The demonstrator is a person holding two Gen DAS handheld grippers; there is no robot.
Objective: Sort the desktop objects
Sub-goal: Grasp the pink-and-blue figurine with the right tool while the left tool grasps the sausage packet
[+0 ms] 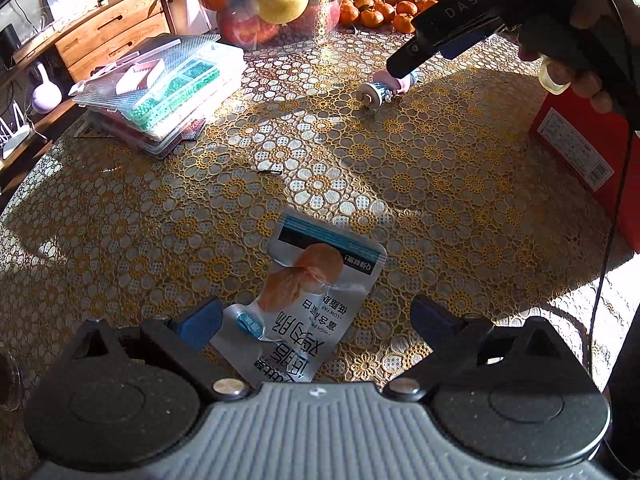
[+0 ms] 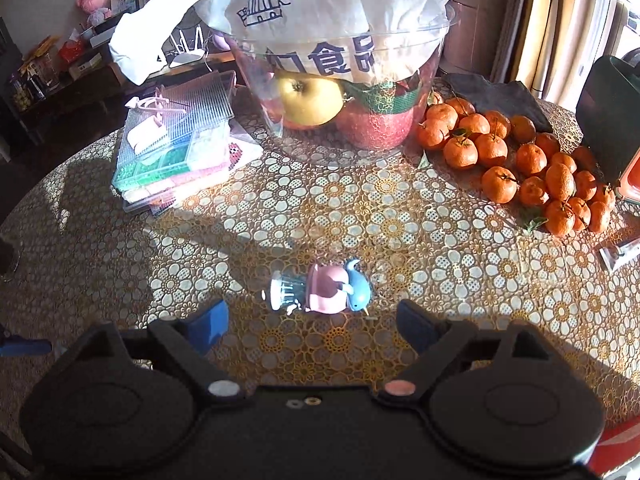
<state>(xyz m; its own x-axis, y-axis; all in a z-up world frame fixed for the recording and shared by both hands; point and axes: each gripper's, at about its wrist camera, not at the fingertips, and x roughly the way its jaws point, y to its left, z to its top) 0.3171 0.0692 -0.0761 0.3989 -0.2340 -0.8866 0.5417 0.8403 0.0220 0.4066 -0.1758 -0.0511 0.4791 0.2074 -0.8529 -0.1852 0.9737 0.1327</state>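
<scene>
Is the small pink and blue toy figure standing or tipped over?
Tipped over: the toy figure lies sideways on the patterned tablecloth, its round base facing left.

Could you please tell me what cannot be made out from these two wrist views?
- Snack pouch: near end hidden under the left gripper, left wrist view.
- Red box: cut off by the right edge, same view.
- Fruit in the clear bowl: partly covered by a white bag, right wrist view.
- Toy: details too small.

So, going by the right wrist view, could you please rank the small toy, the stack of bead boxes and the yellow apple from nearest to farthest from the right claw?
1. Small toy: just ahead, centre.
2. Stack of bead boxes: far left.
3. Yellow apple: at the back, in the bowl.
</scene>
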